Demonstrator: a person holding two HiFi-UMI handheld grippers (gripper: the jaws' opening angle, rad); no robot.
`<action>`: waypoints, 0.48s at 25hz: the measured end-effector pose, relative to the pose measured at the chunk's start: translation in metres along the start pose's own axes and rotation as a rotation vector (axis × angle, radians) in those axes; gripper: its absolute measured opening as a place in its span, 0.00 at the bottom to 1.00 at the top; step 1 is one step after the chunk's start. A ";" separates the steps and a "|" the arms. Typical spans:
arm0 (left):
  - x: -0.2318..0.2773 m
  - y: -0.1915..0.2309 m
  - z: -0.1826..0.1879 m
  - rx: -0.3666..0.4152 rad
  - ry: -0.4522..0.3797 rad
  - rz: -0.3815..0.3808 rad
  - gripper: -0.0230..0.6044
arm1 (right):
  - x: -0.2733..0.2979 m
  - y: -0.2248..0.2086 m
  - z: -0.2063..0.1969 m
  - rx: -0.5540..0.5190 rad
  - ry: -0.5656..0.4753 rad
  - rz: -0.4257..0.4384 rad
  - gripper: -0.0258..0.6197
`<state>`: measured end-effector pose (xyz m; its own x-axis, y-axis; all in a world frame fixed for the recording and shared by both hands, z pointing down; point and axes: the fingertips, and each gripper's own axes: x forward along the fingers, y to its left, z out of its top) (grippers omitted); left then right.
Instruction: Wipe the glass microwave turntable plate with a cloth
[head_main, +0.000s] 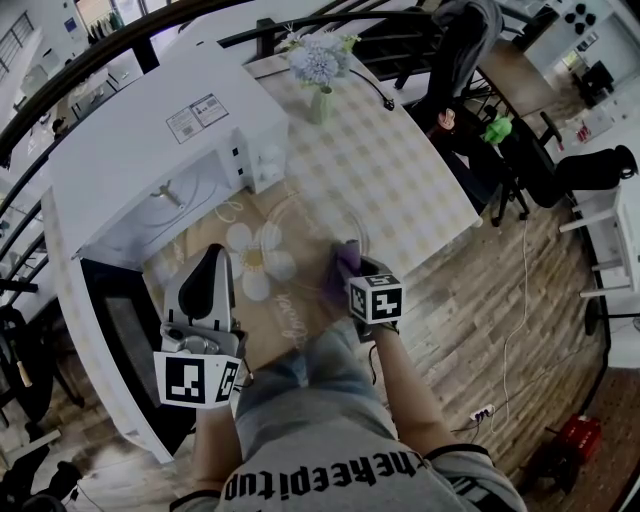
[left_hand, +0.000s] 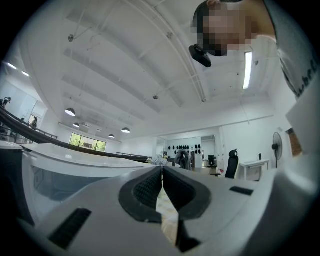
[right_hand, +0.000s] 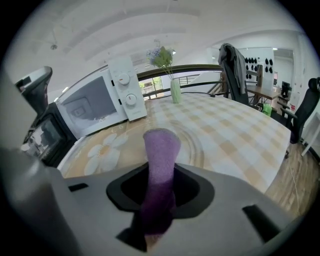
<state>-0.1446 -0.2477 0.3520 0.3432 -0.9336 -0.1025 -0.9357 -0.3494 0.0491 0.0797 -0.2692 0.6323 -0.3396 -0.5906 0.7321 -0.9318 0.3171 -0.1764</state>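
The clear glass turntable plate (head_main: 312, 232) lies flat on the table in front of the microwave; in the right gripper view its ringed rim (right_hand: 196, 143) shows just beyond the jaws. My right gripper (head_main: 347, 268) is shut on a purple cloth (right_hand: 161, 165), which stands up out of the jaws over the plate's near edge; whether it touches the glass is hidden. The cloth (head_main: 346, 262) also shows in the head view. My left gripper (head_main: 209, 276) hovers at the table's near left corner, tilted upward, shut (left_hand: 162, 175) with nothing in it.
A white microwave (head_main: 160, 150) stands at the left with its dark door (head_main: 125, 340) swung open toward me. A vase of flowers (head_main: 320, 75) stands at the table's far side. The checked tablecloth (head_main: 400, 190) ends at the right edge, with chairs beyond.
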 end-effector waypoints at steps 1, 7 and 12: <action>0.001 -0.001 0.000 0.001 0.000 -0.002 0.05 | -0.002 -0.006 -0.001 0.008 -0.002 -0.009 0.22; 0.002 -0.006 0.001 -0.001 0.000 -0.009 0.05 | -0.011 -0.034 -0.004 0.049 -0.008 -0.059 0.22; 0.003 -0.008 0.004 0.002 -0.006 -0.014 0.05 | -0.016 -0.046 -0.006 0.089 -0.022 -0.068 0.22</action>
<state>-0.1362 -0.2470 0.3473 0.3559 -0.9282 -0.1090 -0.9309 -0.3623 0.0457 0.1287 -0.2698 0.6330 -0.2767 -0.6253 0.7297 -0.9603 0.2086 -0.1853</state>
